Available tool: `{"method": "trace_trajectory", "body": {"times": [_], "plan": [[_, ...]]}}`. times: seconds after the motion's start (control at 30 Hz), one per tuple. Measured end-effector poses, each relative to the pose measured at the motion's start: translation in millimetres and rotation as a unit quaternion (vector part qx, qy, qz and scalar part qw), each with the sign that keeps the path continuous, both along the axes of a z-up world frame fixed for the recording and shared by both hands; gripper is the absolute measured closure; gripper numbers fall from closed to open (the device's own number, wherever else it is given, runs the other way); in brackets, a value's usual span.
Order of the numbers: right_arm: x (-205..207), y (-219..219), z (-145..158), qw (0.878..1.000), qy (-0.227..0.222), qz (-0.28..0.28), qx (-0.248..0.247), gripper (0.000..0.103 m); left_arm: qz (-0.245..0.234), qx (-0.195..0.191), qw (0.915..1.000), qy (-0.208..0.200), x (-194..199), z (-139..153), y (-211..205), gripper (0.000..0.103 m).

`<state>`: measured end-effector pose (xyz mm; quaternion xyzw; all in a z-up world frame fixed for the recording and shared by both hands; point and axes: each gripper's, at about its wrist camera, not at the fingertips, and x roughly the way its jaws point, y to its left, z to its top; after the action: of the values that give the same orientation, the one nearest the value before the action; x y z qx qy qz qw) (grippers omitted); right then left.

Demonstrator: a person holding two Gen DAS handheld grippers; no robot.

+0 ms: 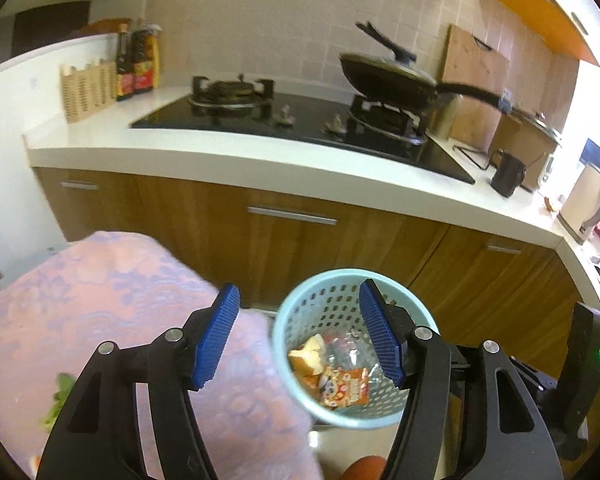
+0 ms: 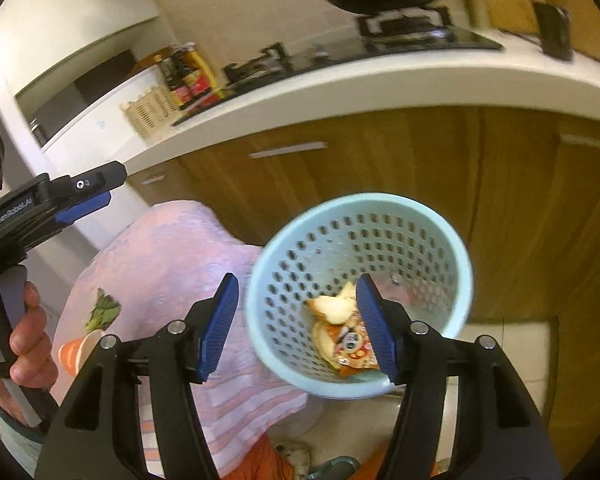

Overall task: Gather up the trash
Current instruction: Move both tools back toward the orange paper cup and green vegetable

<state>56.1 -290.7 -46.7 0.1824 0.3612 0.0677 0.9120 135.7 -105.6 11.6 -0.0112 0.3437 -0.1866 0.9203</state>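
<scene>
Both my tongs gape wide, holding nothing. The leaf (image 2: 104, 309) on the cloth (image 2: 172, 264) looks limp and light; I'd pinch its stem, then bin (image 2: 456, 256) it.

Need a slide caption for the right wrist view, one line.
Open right gripper above a light blue perforated basket holding a snack wrapper, beside a pink cloth.

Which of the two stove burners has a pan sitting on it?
The right burner carries the black lidded pan; the left burner, nearer the sauce bottles, is bare.
</scene>
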Motion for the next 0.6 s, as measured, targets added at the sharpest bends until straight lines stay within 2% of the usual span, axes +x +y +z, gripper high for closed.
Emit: {"method": "trace_trajectory", "body": {"times": [0.27,0.6], "plan": [[2.0,82.9,14.4,0.997,-0.015,0.065,-0.042,0.042,0.041,-0.011,0.9989,-0.022,-40.0,10.8,88.1,0.033],[13.4,170.5,11.9,0.989,-0.036,0.139,-0.039,0.041,0.121,-0.004,0.9926,-0.012,-88.7,-12.4,217.1,0.029]]}}
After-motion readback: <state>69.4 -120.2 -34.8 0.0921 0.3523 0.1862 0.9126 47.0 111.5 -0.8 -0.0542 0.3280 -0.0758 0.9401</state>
